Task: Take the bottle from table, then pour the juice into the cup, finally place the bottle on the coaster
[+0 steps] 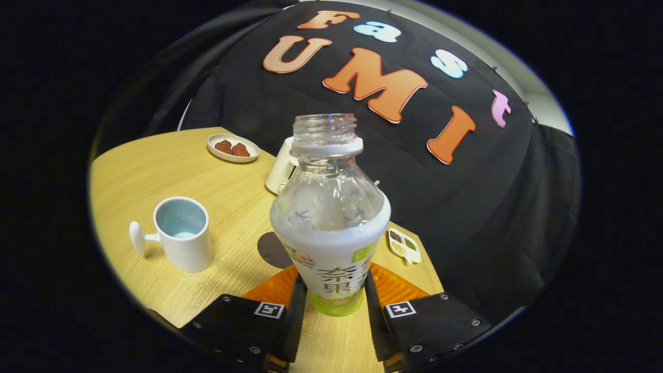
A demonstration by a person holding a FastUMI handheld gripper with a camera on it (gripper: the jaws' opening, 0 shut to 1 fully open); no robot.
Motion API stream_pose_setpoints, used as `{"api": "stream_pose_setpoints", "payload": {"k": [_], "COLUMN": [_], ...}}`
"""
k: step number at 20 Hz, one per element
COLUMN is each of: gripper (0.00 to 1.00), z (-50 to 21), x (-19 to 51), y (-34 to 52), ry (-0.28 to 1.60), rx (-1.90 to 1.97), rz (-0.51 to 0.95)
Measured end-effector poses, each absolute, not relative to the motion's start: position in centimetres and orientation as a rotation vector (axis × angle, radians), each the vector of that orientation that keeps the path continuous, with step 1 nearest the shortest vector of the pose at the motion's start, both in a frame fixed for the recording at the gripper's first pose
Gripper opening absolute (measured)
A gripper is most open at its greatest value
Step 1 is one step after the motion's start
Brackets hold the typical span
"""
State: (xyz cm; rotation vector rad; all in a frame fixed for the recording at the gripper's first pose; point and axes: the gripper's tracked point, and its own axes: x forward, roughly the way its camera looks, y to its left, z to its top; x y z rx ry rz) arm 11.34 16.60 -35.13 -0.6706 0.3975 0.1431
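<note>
We have the gripper [335, 290] closed on the lower body of the bottle [331, 223], one finger pressing each side, and the bottle stands upright between them, uncapped (whether it has left the table [217, 197] we cannot tell). So the taking looks done or nearly so. Pouring into the cup [181, 233], off to the left with some pale liquid in it, may remain, and the dark coaster [272, 251] just behind the bottle sits bare.

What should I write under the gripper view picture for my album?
Gripper shut on an open clear plastic bottle, white mug and dark round coaster waiting on the wooden table.
</note>
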Motion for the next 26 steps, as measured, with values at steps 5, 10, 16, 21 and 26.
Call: {"api": "stream_pose_setpoints", "payload": {"k": [5,10,16,21,26], "gripper": [0.56,0.56,0.56,0.56,0.56], "z": [-34.6,-34.4,-33.9,-34.3,-34.0], "x": [11.6,11.7,11.9,12.0,12.4], "y": [17.9,19.0,20.7,22.1,22.7], "ry": [0.358,0.312,0.252,0.212,0.177], "rx": [-0.867,-1.055,-1.255,-1.404,-1.521], "rz": [0.137,0.128,0.131,0.152,0.145]}}
